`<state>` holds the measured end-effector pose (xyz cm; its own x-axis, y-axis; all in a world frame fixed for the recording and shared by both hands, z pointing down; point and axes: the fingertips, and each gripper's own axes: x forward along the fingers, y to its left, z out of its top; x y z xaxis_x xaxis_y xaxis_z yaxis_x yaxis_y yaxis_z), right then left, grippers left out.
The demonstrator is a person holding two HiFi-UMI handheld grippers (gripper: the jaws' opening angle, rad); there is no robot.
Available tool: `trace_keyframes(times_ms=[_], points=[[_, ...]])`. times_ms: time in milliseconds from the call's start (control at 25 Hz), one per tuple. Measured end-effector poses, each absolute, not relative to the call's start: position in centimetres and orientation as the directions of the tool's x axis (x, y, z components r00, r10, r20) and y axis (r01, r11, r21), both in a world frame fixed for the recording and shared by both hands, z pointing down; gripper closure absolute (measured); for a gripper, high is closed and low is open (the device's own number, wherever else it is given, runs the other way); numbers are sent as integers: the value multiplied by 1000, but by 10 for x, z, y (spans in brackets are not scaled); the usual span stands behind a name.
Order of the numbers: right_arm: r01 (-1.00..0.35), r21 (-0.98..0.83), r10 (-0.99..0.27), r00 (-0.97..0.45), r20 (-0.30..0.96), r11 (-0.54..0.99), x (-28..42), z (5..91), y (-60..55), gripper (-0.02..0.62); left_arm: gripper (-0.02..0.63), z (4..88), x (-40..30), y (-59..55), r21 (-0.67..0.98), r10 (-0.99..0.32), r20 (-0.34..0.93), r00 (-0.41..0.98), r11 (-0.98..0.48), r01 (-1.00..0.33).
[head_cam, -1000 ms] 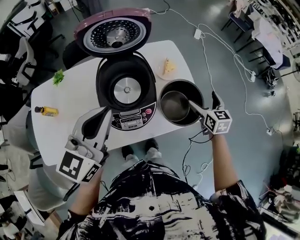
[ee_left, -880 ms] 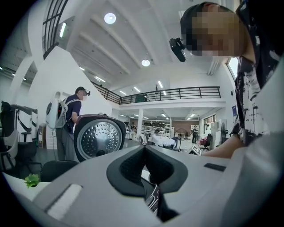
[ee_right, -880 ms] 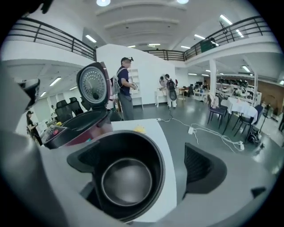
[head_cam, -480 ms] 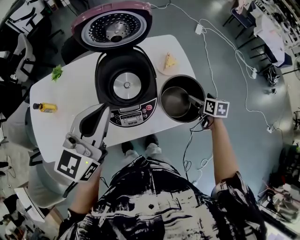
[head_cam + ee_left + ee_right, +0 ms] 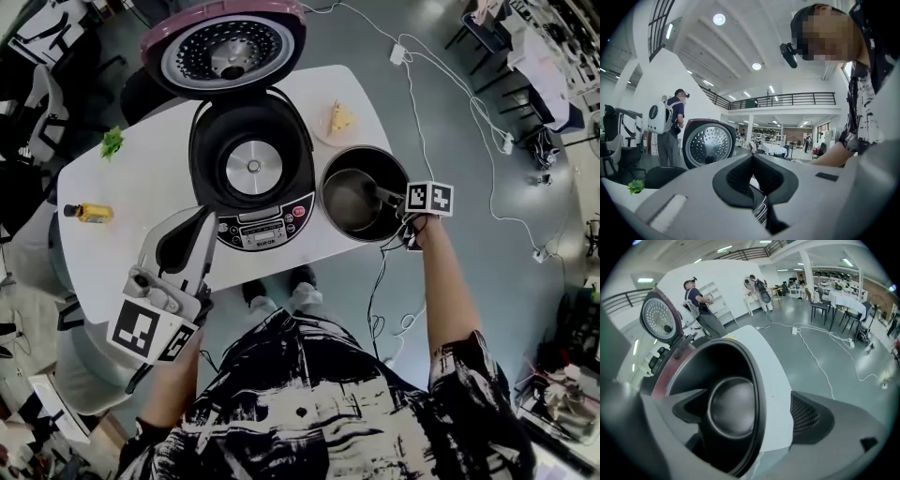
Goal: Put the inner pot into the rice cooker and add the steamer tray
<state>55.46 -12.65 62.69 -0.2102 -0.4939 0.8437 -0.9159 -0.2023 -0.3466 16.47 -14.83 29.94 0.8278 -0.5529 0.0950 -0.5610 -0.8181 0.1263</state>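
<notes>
The rice cooker (image 5: 251,171) stands open on the white table (image 5: 131,192), its lid (image 5: 223,47) tipped back and its heating plate bare. The dark inner pot (image 5: 359,202) sits on the table just right of the cooker. My right gripper (image 5: 382,202) is open and straddles the pot's right rim. In the right gripper view the rim of the pot (image 5: 758,394) runs between the jaws of the right gripper (image 5: 749,405), one jaw inside and one outside. My left gripper (image 5: 185,242) hangs shut and empty in front of the cooker's control panel; the left gripper (image 5: 753,157) faces the lid.
A small yellow bottle (image 5: 86,214) and a green sprig (image 5: 112,144) lie at the table's left. A plate with yellow food (image 5: 339,122) sits behind the pot. Cables (image 5: 441,84) trail over the floor on the right. People stand in the background.
My right gripper has moved forward along the pot's right side, so its jaws now sit deeper over the rim. The left gripper has barely shifted.
</notes>
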Motion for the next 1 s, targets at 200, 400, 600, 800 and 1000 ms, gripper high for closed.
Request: trace_keyframes(times_ms=[200,400,600,800,1000], points=[[-972,-146,-301,-85,950,-185,573,641,-103,549,601,299,165,-148,130,-550,90,830,-820,-557],[-965,-104,-263,-39,964,-241,579,643,-99,588,601,297,163,-146,127,-549,88,831,-821,-556],[-955,-111,-267,-34,963,-276,581,642,-97,594,601,297,158,-145,130,-556,90,826,-816,-564],[-940,-172,-283,-86,955,-296,576,640,-93,592,601,297,155,-145,131,-563,86,822,-812,-569],[-951,-157,-286,-78,955,-265,579,628,-91,591,601,294,155,-143,134,-560,73,825,-815,-564]])
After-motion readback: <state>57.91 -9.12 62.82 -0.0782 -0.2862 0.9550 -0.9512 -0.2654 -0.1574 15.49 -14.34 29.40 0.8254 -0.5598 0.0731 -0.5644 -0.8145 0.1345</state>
